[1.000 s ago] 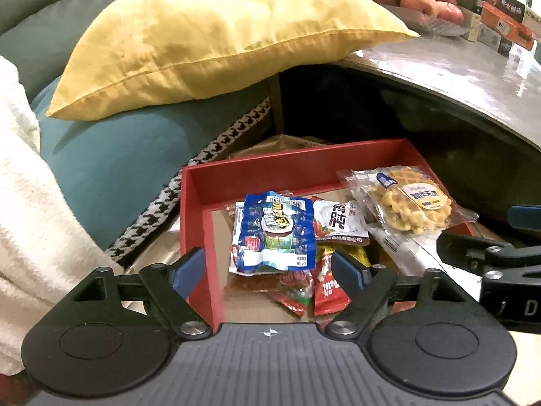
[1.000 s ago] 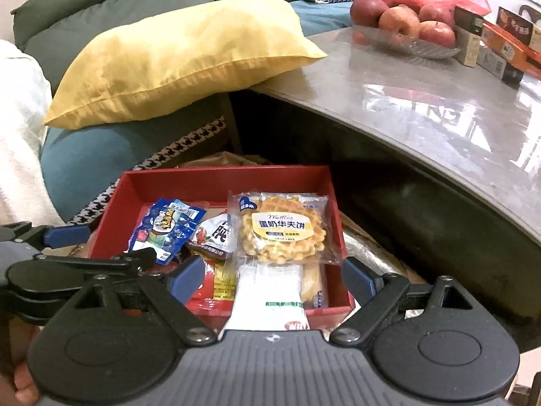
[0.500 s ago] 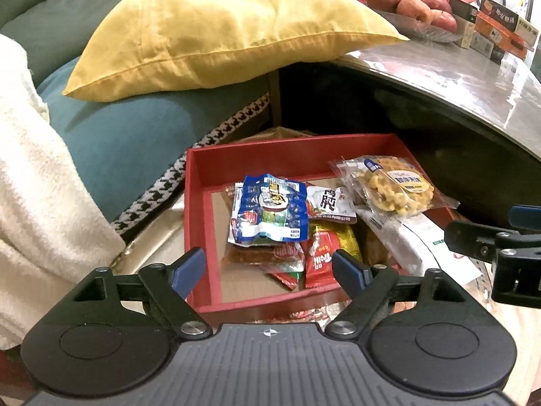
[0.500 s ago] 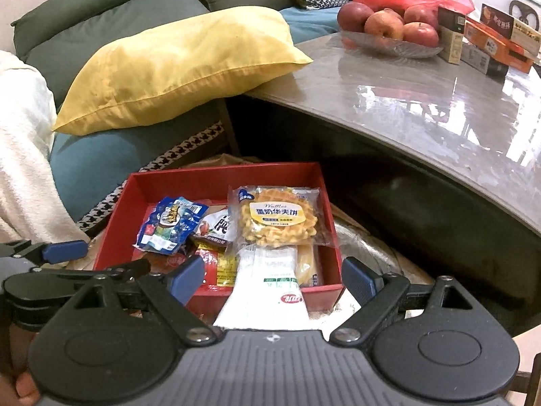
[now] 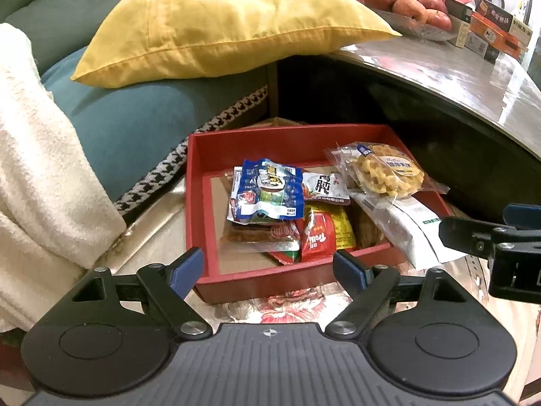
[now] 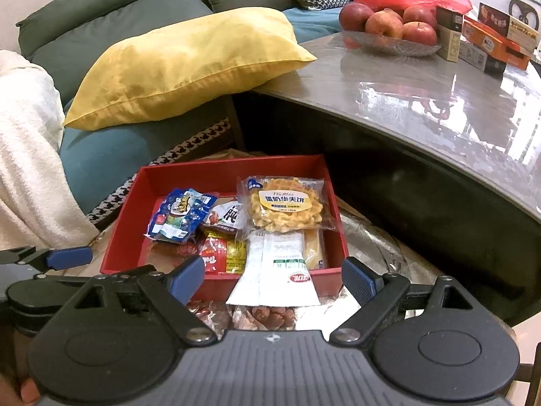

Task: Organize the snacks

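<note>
A red box (image 5: 194, 203) (image 6: 128, 223) sits on a low shiny surface in front of both grippers. Inside it lie a blue snack packet (image 5: 265, 191) (image 6: 181, 218), a waffle packet (image 5: 389, 172) (image 6: 285, 204), a red and yellow packet (image 5: 323, 233) (image 6: 221, 253) and other small packets. A white packet (image 5: 410, 228) (image 6: 275, 272) hangs over the box's near right wall. My left gripper (image 5: 268, 269) is open and empty just short of the box's front wall. My right gripper (image 6: 272, 277) is open too, with nothing gripped; the white packet's end lies beyond its fingertips.
A yellow pillow (image 5: 219, 23) rests on a teal sofa cushion (image 5: 128, 128) behind the box. A white blanket (image 5: 37, 169) lies at the left. The grey table (image 6: 422, 84) at the right carries a bowl of apples (image 6: 389, 27) and cartons (image 6: 490, 44). A wrapped snack (image 6: 257, 316) lies before the box.
Both grippers have drawn back from the red box, so it looks smaller and its whole front wall now shows. Their jaws stayed open. The snacks have not shifted.
</note>
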Demonstrator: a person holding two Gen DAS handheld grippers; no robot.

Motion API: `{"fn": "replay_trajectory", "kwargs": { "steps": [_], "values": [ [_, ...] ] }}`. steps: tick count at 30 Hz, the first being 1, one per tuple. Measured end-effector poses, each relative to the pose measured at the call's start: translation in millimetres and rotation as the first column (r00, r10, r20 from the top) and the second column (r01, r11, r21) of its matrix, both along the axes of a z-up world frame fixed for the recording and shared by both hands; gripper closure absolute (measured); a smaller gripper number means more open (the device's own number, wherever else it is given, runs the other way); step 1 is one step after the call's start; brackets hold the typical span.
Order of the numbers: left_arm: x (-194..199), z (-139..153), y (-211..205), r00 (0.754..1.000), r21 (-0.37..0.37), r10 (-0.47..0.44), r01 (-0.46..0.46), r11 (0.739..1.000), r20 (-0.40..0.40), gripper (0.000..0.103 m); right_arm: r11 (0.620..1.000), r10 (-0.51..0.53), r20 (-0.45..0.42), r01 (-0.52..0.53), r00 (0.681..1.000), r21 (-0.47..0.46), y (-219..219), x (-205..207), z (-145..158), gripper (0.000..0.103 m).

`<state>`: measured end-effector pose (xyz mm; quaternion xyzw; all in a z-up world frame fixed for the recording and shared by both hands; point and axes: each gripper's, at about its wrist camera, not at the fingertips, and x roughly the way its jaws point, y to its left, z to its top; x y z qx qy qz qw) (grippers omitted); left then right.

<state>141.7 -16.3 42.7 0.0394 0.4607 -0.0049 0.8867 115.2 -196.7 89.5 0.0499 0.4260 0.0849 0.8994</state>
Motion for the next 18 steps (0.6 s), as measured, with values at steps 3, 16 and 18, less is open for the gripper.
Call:
{"fn": "replay_trajectory", "kwargs": {
  "steps": [3, 16, 18],
  "values": [
    [-3, 0, 0, 1.000, -0.002, 0.003, -0.003, 1.000, 0.001, 0.015, 1.000, -0.003, -0.002, 0.003, 1.000, 0.000, -1, -3, -1, 0.019],
    [-20, -1, 1, 1.000, -0.012, -0.002, 0.002, 1.000, -0.004, 0.015, 1.000, -0.011, -0.022, 0.010, 1.000, -0.004, -1, -23, -5, 0.019],
    [-24, -1, 2, 1.000, -0.014, -0.003, 0.003, 1.000, -0.006, 0.015, 1.000, -0.013, -0.026, 0.013, 1.000, -0.006, -1, -27, -5, 0.019]
  ]
}}
